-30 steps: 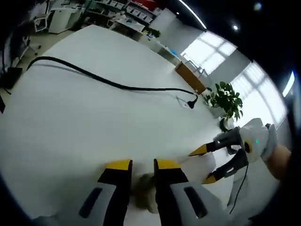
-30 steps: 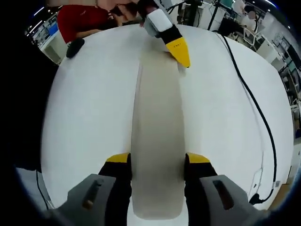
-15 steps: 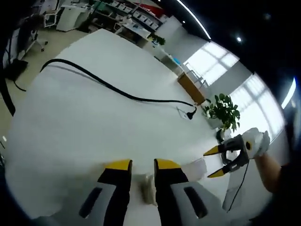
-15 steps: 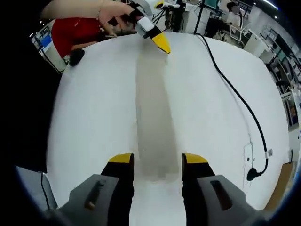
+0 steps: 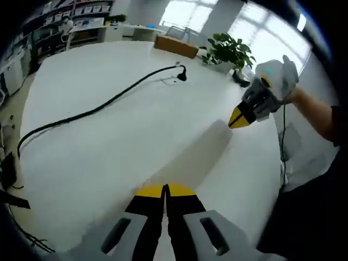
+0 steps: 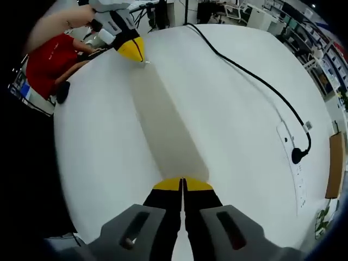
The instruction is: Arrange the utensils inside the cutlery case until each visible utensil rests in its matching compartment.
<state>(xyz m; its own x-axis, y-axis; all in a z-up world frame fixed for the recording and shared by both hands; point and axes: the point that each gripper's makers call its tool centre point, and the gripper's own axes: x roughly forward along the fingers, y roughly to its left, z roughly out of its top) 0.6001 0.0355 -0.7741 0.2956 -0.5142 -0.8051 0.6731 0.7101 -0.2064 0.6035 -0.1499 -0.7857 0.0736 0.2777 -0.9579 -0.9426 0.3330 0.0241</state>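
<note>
case: long pale cutlery case (image 6: 163, 128) lies flat on the white table (image 6: 234, 136), stretched between both grippers | left gripper (image 5: 165, 190): jaws together on one end of the case | right gripper (image 6: 182, 184): jaws together on the other end | black cable (image 5: 98, 109) well apart | potted plant (image 5: 228, 50) at the table's far edge

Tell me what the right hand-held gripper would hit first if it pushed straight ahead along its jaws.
The beige strip lying on the white table, right at its shut tips; farther along that line sits the left hand-held gripper. Depth is hard to judge.
</note>
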